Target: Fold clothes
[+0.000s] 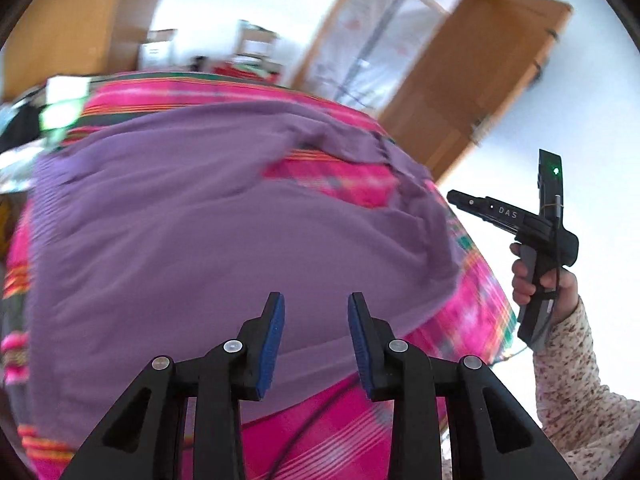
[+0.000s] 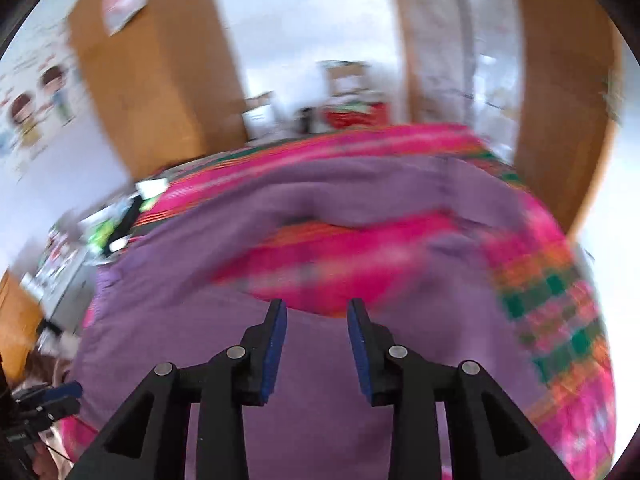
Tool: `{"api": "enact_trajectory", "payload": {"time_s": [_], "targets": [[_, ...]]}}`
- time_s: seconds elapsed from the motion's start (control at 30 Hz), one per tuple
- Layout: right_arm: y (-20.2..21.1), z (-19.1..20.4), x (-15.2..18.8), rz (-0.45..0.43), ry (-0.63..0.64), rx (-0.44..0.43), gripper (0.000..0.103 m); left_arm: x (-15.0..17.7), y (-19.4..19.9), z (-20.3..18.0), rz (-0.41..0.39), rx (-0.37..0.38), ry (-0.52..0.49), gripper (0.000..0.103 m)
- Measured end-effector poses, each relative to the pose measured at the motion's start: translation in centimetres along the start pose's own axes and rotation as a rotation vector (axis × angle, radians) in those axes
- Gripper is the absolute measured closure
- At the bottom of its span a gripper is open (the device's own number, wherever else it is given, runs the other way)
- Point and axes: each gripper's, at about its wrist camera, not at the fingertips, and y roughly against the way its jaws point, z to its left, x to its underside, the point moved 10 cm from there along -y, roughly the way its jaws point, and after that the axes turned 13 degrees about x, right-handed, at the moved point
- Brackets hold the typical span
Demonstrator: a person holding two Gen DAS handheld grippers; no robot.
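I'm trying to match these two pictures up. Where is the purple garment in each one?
Left wrist view: the purple garment fills the middle and left, spread on the pink blanket.
Right wrist view: it fills the middle and bottom.
Shared landmark: the patch of pink blanket showing through its middle.

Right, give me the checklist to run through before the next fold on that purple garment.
1. Left gripper empty, jaws apart: ok.
2. Right gripper empty, jaws apart: ok.
3. Purple garment spread on the pink striped bedspread: ok.
4. Garment flat: not ok; wrinkles run along its right side, and a patch of bedspread shows between two purple parts.
5. Edge or corner picked for the next grasp: cannot tell; both views are motion-blurred.
6. Thin dark cable lying across the bedspread near the garment's lower edge, clear of the fold: cannot tell.
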Motion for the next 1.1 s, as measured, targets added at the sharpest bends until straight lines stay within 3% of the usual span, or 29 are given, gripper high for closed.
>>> {"api": "enact_trajectory", "payload": {"time_s": [0.17,0.33,0.53,0.6,0.67,0.87,0.97,1.1], "targets": [[2.4,-10.2,0.9,-0.01,-0.102,0.163,0.071,-0.4,-4.2,-2.9,0.095,0.046,-0.048,0.069],[6.2,-18.6,1.1,-0.028,-0.18,0.263,0.071,-0.7,-7.3,-6.4,0.144,0.073,-0.141,0.069],[7.7,-24.5,1.9,0.018,-0.141,0.396,0.07,0.2,-11.6,-8.3,0.23,0.085,-0.172,0.069],[7.1,-24.9,2.6,0.021,-0.156,0.357,0.067,0.5,-12.6,-8.7,0.248,0.081,-0.187,0.069],[5.5,-23.9,3.9,0.044,-0.19,0.266,0.064,0.8,-13.4,-9.2,0.261,0.078,-0.203,0.069],[-2.4,-18.9,7.4,0.168,-0.178,0.1,0.064,1.0,-14.7,-9.4,0.268,0.051,-0.212,0.069],[-4.1,-16.5,7.5,0.154,-0.179,0.002,0.064,1.2,-15.0,-9.4,0.266,0.053,-0.216,0.069],[-5.3,-14.2,7.1,0.136,-0.127,-0.033,0.063,1.4,-15.7,-9.4,0.274,0.076,-0.209,0.069]]}}
